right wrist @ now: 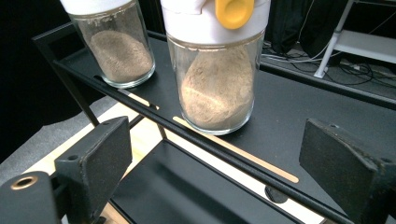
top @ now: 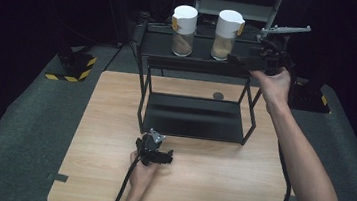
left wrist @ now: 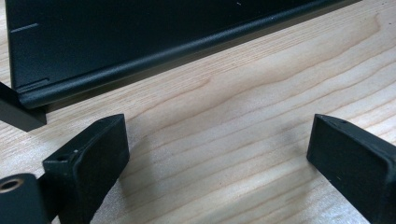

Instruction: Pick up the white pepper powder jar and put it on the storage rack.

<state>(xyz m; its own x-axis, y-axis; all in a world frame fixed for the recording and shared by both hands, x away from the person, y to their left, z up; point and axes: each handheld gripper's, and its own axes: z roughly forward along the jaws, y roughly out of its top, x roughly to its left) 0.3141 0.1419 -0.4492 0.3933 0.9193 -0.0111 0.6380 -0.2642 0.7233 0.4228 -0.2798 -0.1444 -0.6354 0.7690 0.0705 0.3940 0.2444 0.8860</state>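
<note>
right tongs [top: 236,60] raised at shelf, left tongs [top: 160,156] low

A clear glass jar [right wrist: 217,88] stands upright on the top shelf of a black rack, just ahead of the right gripper's fingers [right wrist: 93,158] and centred between them, not touched by either. It has a white lid with a yellow tab and is partly filled with heaped tan powder. A second, matching jar [right wrist: 119,51] stands upright on the same shelf, farther off and beyond the left-hand finger in that view.
</note>
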